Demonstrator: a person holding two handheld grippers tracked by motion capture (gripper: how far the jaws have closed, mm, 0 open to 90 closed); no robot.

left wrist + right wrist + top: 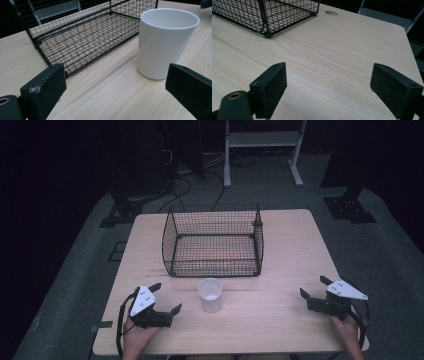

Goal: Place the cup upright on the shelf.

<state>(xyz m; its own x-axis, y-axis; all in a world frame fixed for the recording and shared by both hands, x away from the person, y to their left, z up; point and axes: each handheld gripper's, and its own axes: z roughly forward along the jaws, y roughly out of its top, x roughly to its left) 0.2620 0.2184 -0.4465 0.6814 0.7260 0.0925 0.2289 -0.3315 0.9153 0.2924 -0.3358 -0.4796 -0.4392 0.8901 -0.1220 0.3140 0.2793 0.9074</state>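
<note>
A pale wood-grain table (280, 250) carries a rectangular black wire-mesh basket (213, 240) with nothing in it, and just in front of the basket stands a smooth white cup (210, 295), round, slightly tapered and upright, its inside showing nothing. The left gripper (169, 297) lies near the cup on its left, its black jaws spread wide around bare tabletop without touching the cup. The right gripper (312, 287) rests well apart from the cup on the other side, jaws likewise gaping on nothing.

A cup (210, 295) stands on the table (280, 320) just in front of a wire basket (213, 241). The left gripper (166, 297) lies left of the cup, the right gripper (313, 287) well apart at the table's right.
</note>
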